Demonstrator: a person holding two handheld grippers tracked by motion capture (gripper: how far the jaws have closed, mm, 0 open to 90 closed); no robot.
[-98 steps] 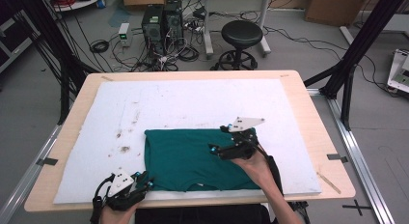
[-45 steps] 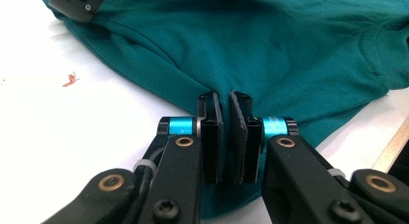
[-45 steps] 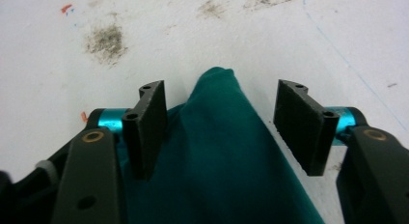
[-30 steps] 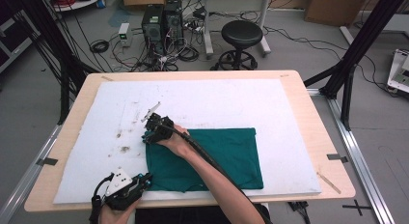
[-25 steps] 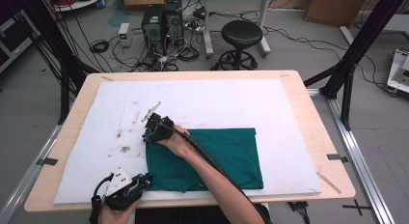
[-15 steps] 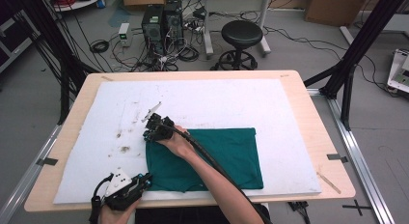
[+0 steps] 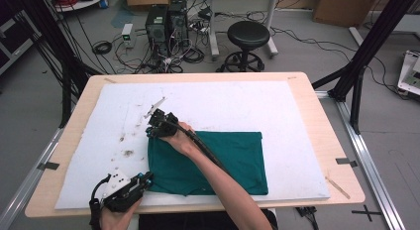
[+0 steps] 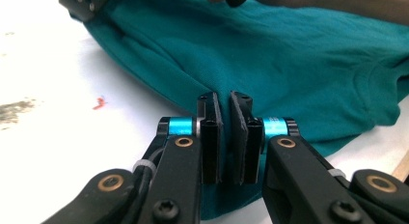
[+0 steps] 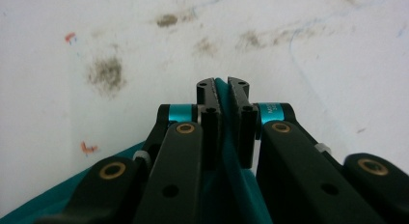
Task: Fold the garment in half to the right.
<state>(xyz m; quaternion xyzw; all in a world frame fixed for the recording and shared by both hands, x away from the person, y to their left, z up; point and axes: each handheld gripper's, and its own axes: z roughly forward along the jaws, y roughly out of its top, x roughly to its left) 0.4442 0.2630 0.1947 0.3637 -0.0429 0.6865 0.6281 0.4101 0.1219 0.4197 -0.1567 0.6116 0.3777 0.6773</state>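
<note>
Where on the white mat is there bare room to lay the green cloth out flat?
Free: the white mat beyond the green cloth, and the strip to its right. Crowded: near-left, where the left gripper and right gripper clamp the cloth's left corners.

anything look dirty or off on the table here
Yes: the white table cover has brown smudges left of the green cloth, plus small red marks. The cloth itself looks undamaged.
</note>
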